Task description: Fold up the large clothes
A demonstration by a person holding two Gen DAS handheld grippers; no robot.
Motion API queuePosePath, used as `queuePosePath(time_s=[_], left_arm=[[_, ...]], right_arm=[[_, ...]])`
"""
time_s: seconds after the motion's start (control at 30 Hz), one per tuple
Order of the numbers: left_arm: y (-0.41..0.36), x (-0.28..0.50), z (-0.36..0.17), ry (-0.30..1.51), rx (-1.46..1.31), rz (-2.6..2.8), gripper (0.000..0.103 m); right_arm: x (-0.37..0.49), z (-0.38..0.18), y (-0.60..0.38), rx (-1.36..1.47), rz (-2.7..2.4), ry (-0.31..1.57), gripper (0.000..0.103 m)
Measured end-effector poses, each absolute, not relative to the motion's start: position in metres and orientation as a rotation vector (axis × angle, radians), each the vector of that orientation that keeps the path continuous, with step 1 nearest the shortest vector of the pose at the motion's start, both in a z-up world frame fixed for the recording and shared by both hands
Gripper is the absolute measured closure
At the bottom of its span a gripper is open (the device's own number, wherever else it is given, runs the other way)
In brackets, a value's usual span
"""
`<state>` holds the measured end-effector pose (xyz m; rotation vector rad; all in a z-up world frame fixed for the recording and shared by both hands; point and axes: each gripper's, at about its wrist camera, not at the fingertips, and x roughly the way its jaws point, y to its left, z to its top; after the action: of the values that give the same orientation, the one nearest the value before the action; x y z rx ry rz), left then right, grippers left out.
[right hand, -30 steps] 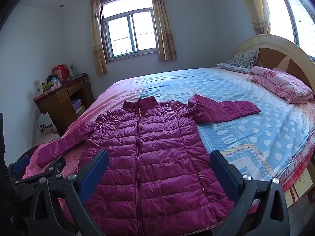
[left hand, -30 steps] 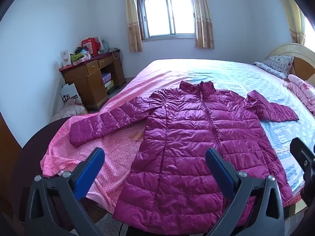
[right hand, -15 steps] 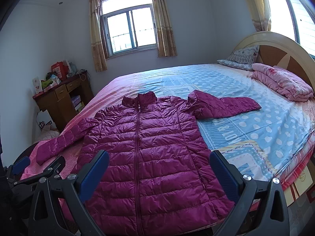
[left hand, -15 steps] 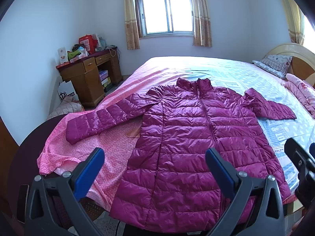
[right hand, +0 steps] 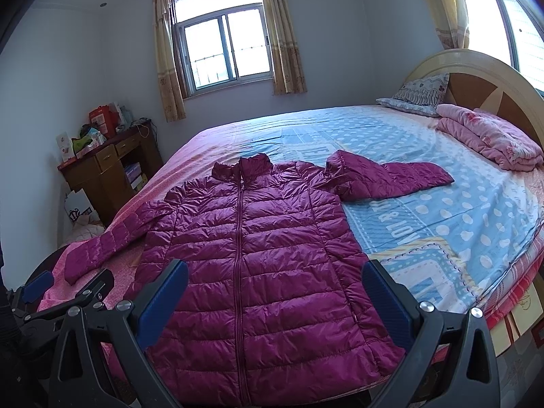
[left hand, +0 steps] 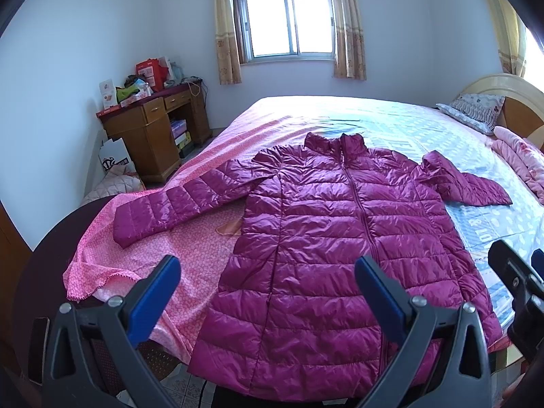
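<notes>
Magenta quilted jacket lies flat, zipped, on the bed, sleeves out toward nine and two o'clock; left gripper and right gripper hover wide open, empty (nothing folded yet); next, probably, pinch a sleeve.

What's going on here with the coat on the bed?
A person holds a gripper in each hand above the foot of the bed. A magenta puffer coat lies flat on it, zipped, front up, both sleeves spread out to the sides. The left gripper and right gripper are both open and hold nothing; neither touches the coat. No fold has been made yet, so the folding is only about to begin.
</notes>
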<state>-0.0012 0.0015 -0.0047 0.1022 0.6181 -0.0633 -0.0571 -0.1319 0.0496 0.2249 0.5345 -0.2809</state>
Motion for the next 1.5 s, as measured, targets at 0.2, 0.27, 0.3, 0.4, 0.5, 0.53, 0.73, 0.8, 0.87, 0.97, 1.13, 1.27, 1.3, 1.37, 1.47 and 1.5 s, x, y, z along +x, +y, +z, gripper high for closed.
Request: queuePosePath(time_s=[0.2,0.27,0.3,0.4,0.5,0.53,0.73,0.8,0.87,0.97,1.13,1.27,1.3,1.37,1.47,1.5], left_arm=[[0.001,-0.001,-0.005,0.619,0.103,-0.063,0.0],[0.001,-0.001,-0.005,0.62,0.103,-0.063,0.0],[0.001,-0.001,-0.005,0.619,0.103,-0.064,0.0],[0.001,-0.001,-0.005,0.619,0.103,-0.063,0.0],[0.001,-0.001,-0.005,0.62,0.103,-0.063,0.0],[0.001,-0.001,-0.005,0.62,0.103,-0.062,0.0],[0.001,-0.001,-0.005,0.62,0.103,-0.063,0.0],[0.002,-0.001,-0.005,0.62,0.103,-0.062,0.0],[0.002,-0.001,-0.005,0.62,0.102,-0.063,0.0],[0.001,-0.001,-0.005,0.62,0.104,-0.063,0.0],[0.001,0.0,-0.005,0.623,0.106,-0.063,0.0],[0.0,0.0,-0.013,0.63,0.105,-0.06,0.0],[0.0,0.002,-0.015,0.634,0.102,-0.062,0.0],[-0.001,0.007,-0.02,0.645,0.102,-0.06,0.0],[-0.004,0.019,-0.026,0.667,0.112,-0.056,0.0],[-0.005,0.024,-0.026,0.675,0.114,-0.053,0.0]], right_arm=[[-0.056,0.048,-0.132,0.232,-0.277,0.543,0.001],[-0.056,0.048,-0.132,0.231,-0.278,0.542,0.001],[-0.056,0.048,-0.132,0.231,-0.277,0.542,0.001],[-0.056,0.048,-0.133,0.232,-0.278,0.542,0.001],[-0.056,0.047,-0.132,0.233,-0.277,0.542,0.001],[-0.056,0.047,-0.132,0.233,-0.277,0.542,0.001],[-0.056,0.045,-0.132,0.238,-0.276,0.547,0.001],[-0.056,0.045,-0.132,0.239,-0.277,0.547,0.001],[-0.056,0.045,-0.132,0.238,-0.277,0.546,0.001],[-0.056,0.045,-0.132,0.238,-0.277,0.547,0.001],[-0.056,0.043,-0.135,0.244,-0.284,0.547,0.001],[-0.054,0.041,-0.142,0.261,-0.293,0.554,0.001],[-0.053,0.04,-0.144,0.264,-0.298,0.556,0.001],[-0.053,0.039,-0.149,0.272,-0.307,0.554,0.001],[-0.048,0.036,-0.159,0.287,-0.321,0.551,0.001],[-0.046,0.035,-0.163,0.29,-0.327,0.552,0.001]])
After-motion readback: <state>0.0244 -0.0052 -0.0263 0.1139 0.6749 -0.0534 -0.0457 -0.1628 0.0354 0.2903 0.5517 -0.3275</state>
